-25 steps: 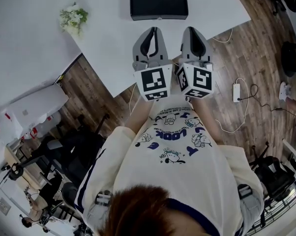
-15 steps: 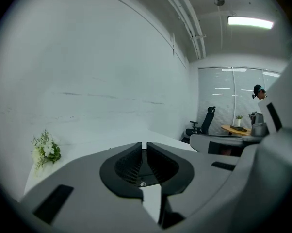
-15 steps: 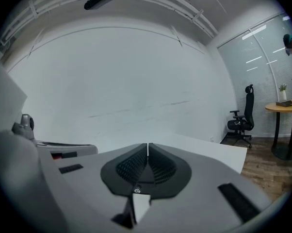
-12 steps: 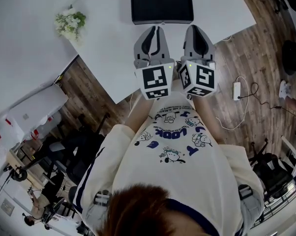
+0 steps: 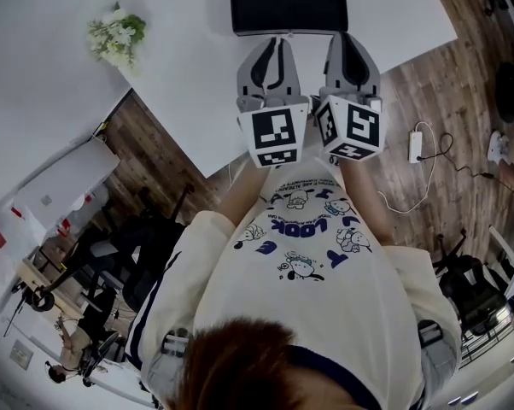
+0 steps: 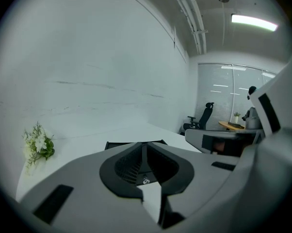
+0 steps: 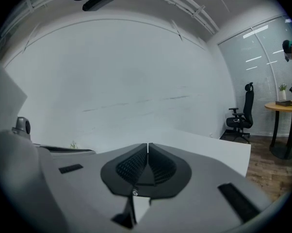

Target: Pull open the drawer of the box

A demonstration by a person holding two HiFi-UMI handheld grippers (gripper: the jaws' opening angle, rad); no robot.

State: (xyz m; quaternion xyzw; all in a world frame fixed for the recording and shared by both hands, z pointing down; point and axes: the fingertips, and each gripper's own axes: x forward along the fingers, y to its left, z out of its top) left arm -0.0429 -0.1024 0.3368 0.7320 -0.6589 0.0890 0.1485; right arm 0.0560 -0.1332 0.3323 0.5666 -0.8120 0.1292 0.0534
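Note:
A black box (image 5: 288, 3) lies flat at the far edge of the white table (image 5: 189, 84). From above its drawer front cannot be made out. My left gripper (image 5: 276, 43) and right gripper (image 5: 348, 41) are held side by side just in front of the box's near edge, tips pointing at it. Both are shut with nothing between the jaws. In the left gripper view the closed tips (image 6: 145, 145) sit in front of the box's dark top (image 6: 118, 143). The right gripper view shows its closed tips (image 7: 147, 145) over bare table, aimed at the wall.
A small bunch of white flowers (image 5: 116, 37) stands on the table to the left of the box. A power strip (image 5: 415, 146) with cables lies on the wood floor at the right. Office chairs (image 5: 129, 254) stand behind the person.
Both grippers have moved forward over the table, side by side, and their tips now nearly reach the box's near edge. Both stayed shut.

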